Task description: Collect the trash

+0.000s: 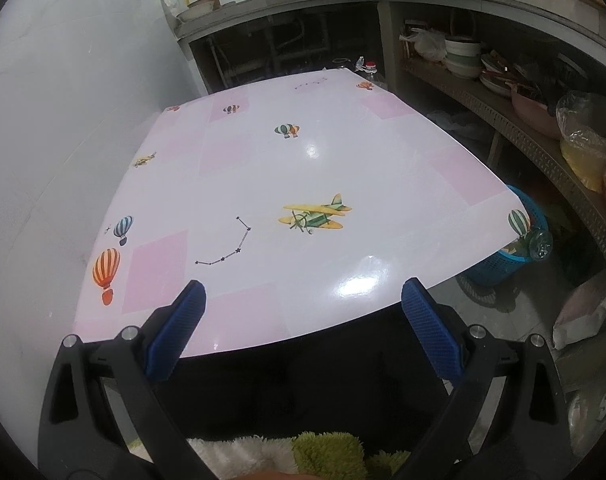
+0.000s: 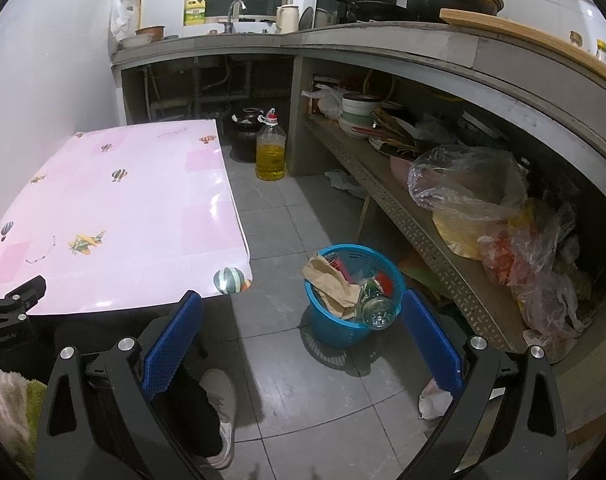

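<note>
A blue plastic trash basket (image 2: 335,330) stands on the floor right of the table. It holds crumpled brown paper (image 2: 329,284), a clear plastic bottle (image 2: 375,308) and red scraps. It also shows in the left wrist view (image 1: 533,210) past the table's right edge. My right gripper (image 2: 301,338) is open and empty, above the floor just in front of the basket. My left gripper (image 1: 303,316) is open and empty over the near edge of the pink table (image 1: 263,184), which bears only printed balloons and planes.
A grey counter with a shelf (image 2: 423,216) of bowls and plastic bags (image 2: 475,184) runs along the right. An oil bottle (image 2: 270,152) and a dark jar (image 2: 245,128) stand on the floor behind the table. A person's shoe (image 2: 223,412) is below.
</note>
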